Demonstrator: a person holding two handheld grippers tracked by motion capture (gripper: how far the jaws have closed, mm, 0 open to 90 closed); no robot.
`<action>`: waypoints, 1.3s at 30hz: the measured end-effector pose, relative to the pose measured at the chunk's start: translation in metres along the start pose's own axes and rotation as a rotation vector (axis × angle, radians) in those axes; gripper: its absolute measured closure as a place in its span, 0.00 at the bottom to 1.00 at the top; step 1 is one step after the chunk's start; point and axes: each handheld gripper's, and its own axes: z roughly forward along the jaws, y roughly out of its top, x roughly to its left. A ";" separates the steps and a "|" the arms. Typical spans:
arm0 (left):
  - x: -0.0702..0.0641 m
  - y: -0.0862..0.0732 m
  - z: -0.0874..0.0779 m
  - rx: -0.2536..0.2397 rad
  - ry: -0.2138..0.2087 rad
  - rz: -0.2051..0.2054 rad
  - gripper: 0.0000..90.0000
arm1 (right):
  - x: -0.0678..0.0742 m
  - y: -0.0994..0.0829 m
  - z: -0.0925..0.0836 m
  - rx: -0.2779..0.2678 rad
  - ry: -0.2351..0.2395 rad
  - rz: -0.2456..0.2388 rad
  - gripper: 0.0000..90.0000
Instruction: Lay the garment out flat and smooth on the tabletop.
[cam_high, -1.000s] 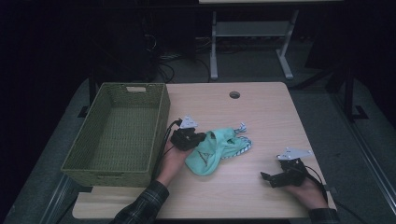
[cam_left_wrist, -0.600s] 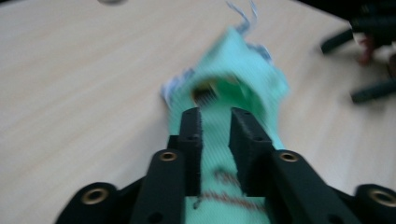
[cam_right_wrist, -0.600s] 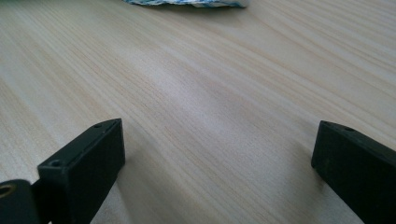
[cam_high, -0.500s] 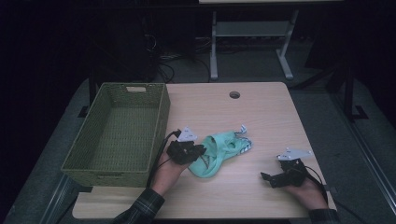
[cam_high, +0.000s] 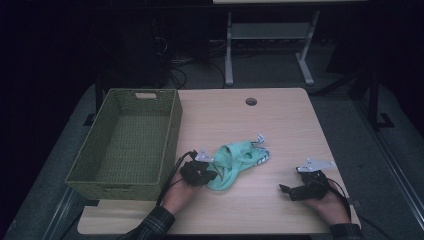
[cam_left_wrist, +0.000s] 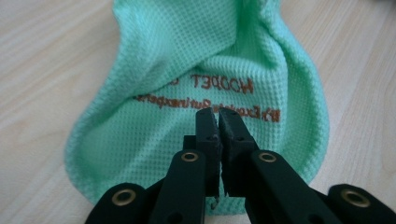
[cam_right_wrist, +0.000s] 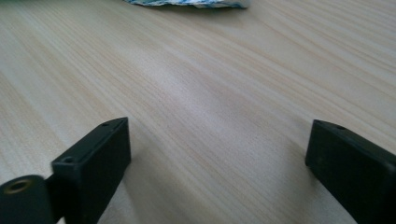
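A mint-green waffle cloth (cam_high: 240, 156) with brown lettering lies bunched in the middle of the wooden table (cam_high: 285, 125). My left gripper (cam_high: 214, 176) sits at the cloth's lower left end. In the left gripper view its jaws (cam_left_wrist: 218, 112) have just been closing and now stand together over the cloth (cam_left_wrist: 187, 51). No fold shows between them. My right gripper (cam_high: 285, 190) rests low near the front right of the table. Its jaws (cam_right_wrist: 218, 125) have just been closing slightly but stand wide apart over bare wood, nothing between them.
An empty green woven basket (cam_high: 172, 132) stands along the table's left side, close beside my left hand. A blue-and-white patterned piece (cam_high: 261, 156) lies at the cloth's right end. A round cable hole (cam_high: 251, 101) is at the back. The surroundings are dark.
My left gripper has moved toward the table's front, along the cloth's left side. The cloth has bunched narrower. The right hand has stayed put.
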 end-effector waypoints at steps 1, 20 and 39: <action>0.000 0.000 0.000 0.007 -0.001 0.001 0.97 | 0.000 0.001 -0.001 -0.004 0.004 0.003 0.18; -0.012 0.000 0.006 0.031 -0.089 0.015 0.97 | -0.016 0.044 -0.008 -0.079 0.089 0.029 0.66; -0.011 0.001 0.007 0.033 -0.090 0.025 0.97 | -0.002 0.092 0.024 -0.093 0.188 -0.014 0.78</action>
